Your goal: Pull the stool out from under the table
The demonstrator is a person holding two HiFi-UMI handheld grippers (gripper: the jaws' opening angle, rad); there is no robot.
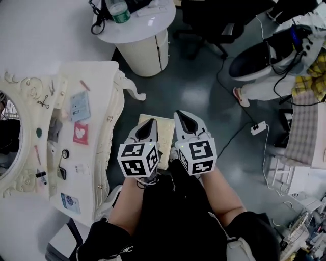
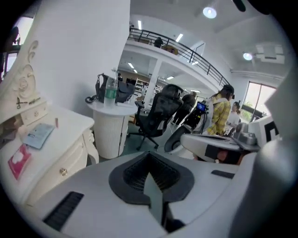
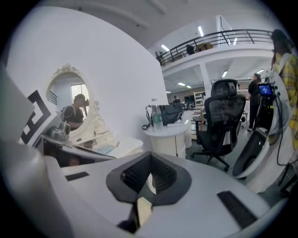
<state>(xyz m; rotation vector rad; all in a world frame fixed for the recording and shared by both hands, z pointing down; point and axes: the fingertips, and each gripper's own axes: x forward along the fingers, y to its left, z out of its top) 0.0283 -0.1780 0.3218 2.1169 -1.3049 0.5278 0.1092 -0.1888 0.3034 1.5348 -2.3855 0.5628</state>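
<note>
The stool (image 1: 165, 133) shows in the head view as a cream cushioned seat on the dark floor, just right of the ornate white dressing table (image 1: 99, 84). Most of the seat is hidden beneath my two grippers. The left gripper (image 1: 148, 124) hovers over the seat's left part with its jaws shut and nothing between them. Beside it, the right gripper (image 1: 185, 117) is over the seat's right edge, also shut and empty. In the left gripper view the left gripper (image 2: 151, 179) points past the dressing table (image 2: 51, 125). The right gripper (image 3: 148, 179) points toward the room.
A round white side table (image 1: 147, 31) with a bottle (image 1: 118, 11) stands beyond the dressing table. A black office chair (image 1: 219, 20) is at the far middle. A power strip (image 1: 259, 127) and cables lie on the floor at right, near a seated person (image 1: 265, 86).
</note>
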